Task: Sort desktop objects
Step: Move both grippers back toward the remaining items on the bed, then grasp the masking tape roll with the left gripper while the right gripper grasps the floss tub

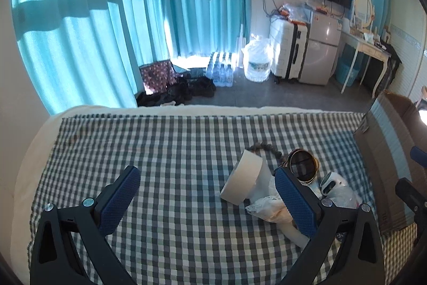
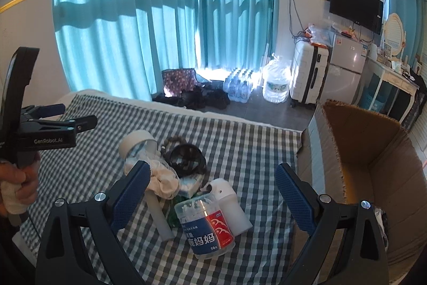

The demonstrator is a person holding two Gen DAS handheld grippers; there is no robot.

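A heap of small objects lies on the checked cloth (image 1: 173, 151): a white roll of tape (image 1: 244, 179), a dark bead bracelet (image 1: 264, 147), round sunglasses (image 1: 303, 164) and crumpled plastic bags (image 1: 267, 207). My left gripper (image 1: 206, 194) is open and empty, its right finger over the heap. In the right wrist view a clear tub of cotton swabs (image 2: 206, 227) with a blue-red label lies in front of a white bottle (image 2: 230, 205), the sunglasses (image 2: 186, 158) and the tape (image 2: 137, 142). My right gripper (image 2: 210, 191) is open above the tub.
An open cardboard box (image 2: 373, 151) stands at the right edge of the bed, also at the far right of the left wrist view (image 1: 387, 140). The left gripper's body (image 2: 45, 135) and hand are at the left. Beyond the bed are water bottles (image 1: 221, 71), a suitcase and a fridge.
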